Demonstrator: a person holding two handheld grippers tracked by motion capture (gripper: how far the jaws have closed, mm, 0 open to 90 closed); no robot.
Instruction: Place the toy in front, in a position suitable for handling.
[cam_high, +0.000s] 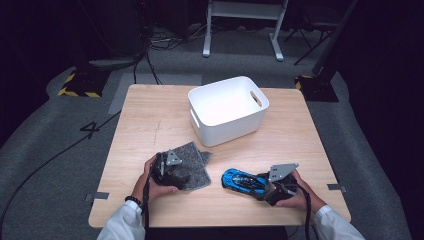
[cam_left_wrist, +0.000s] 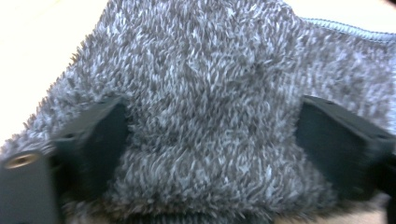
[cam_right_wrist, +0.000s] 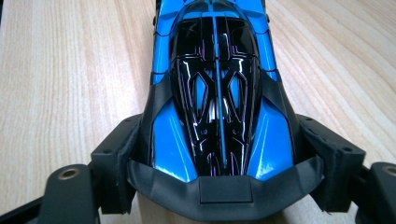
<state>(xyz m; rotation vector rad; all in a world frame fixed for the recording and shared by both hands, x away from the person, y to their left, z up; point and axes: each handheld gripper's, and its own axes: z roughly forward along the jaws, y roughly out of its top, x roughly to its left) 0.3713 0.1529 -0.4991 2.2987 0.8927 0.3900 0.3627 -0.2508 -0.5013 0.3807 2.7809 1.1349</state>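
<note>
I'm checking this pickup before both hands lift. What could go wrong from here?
1. The right tool grips the blue toy car only at its tail, against a glossy body; the long nose could droop or slip out on lifting.
2. The left tool straddles the grey fuzzy cloth with its jaws wide apart; closing may catch only pile, so the cloth could slide free.
3. The white bin stands just beyond the cloth; a low carry might knock its wall.

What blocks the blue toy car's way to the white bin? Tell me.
Nothing visible does. The blue toy car sits on bare table in the right hand-held gripper, with open wood up to the white bin. The grey cloth lies off to the left.
</note>
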